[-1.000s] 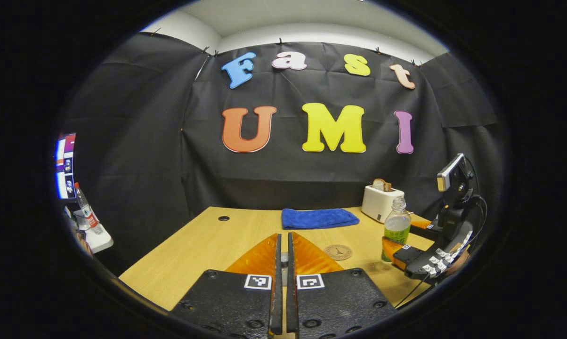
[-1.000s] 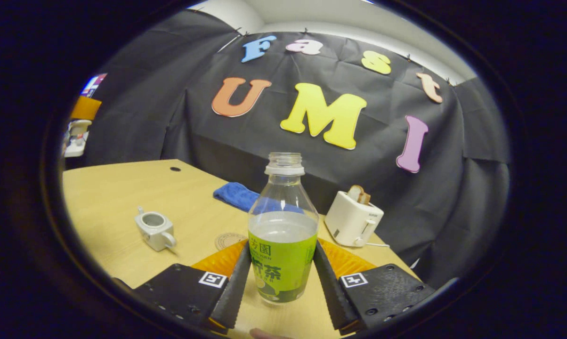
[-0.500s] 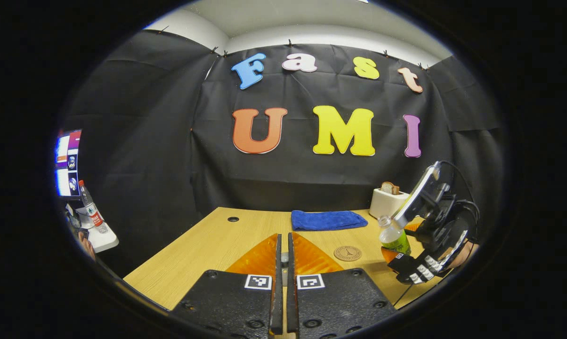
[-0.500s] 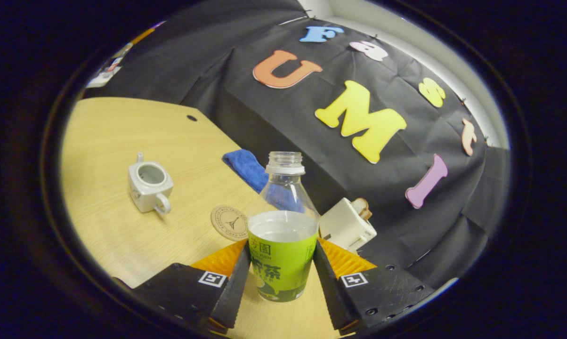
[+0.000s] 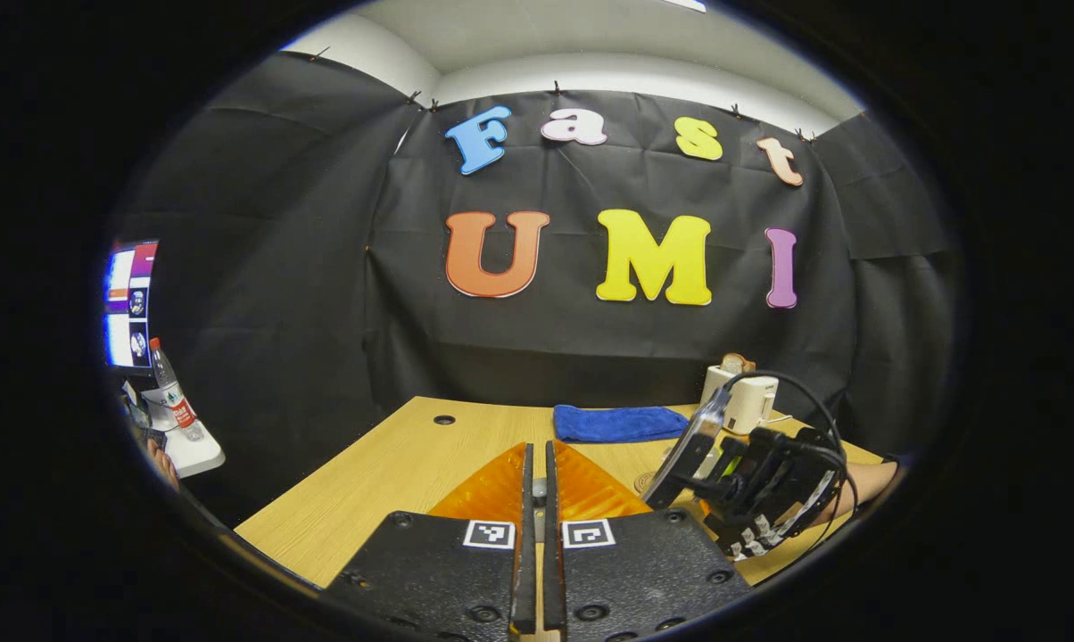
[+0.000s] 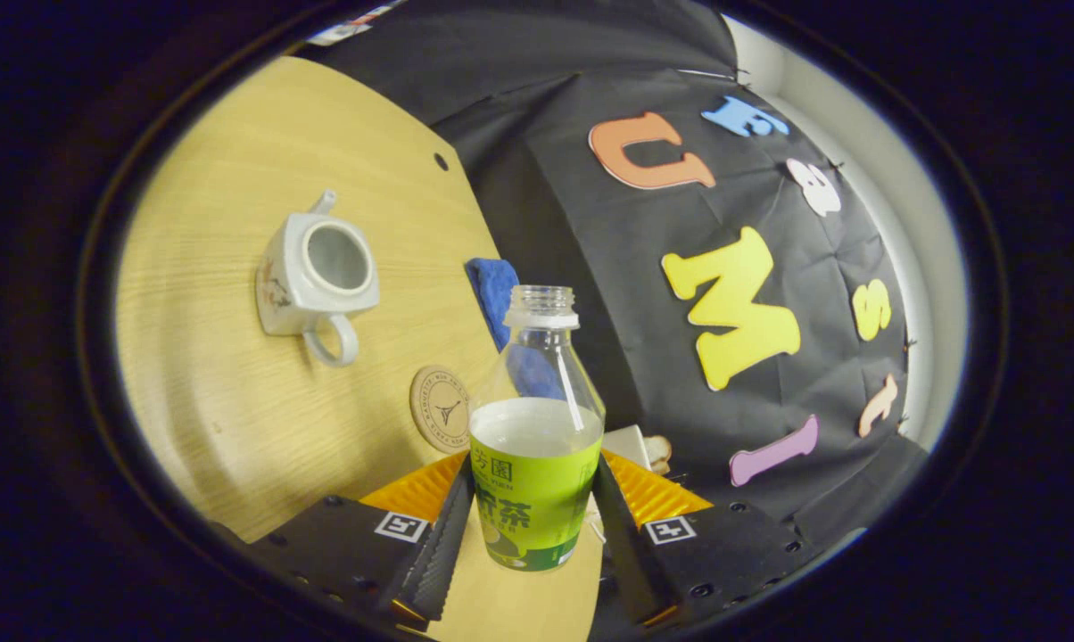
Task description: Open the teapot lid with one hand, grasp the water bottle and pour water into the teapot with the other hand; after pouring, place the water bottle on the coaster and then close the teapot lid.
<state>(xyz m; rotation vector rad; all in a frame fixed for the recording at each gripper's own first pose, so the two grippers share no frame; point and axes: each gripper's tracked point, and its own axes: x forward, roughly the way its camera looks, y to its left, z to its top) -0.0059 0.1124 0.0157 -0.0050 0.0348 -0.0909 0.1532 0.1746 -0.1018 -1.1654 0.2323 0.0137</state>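
My right gripper (image 6: pixel 534 486) is shut on the water bottle (image 6: pixel 537 446), which has a green label, no cap and water up to the label's top. The view is tilted, with the bottle's mouth leaning toward the white teapot (image 6: pixel 316 276). The teapot stands open on the table (image 6: pixel 216 178), with no lid on it. A round coaster (image 6: pixel 441 408) lies between the teapot and the bottle. My left gripper (image 5: pixel 537 455) is shut on a small grey piece, seemingly the teapot lid's knob (image 5: pixel 538 489). To its right, the right gripper (image 5: pixel 751 499) hangs tilted over the table.
A folded blue cloth (image 5: pixel 617 423) lies at the table's far edge, with a white toaster (image 5: pixel 744 399) holding bread to its right. Off the table's left side are a screen (image 5: pixel 127 303) and a small bottle (image 5: pixel 173 406) on a side shelf.
The right gripper has lifted the bottle off the table, carried it left toward the teapot and tilted it. The left gripper stayed shut and nearly still.
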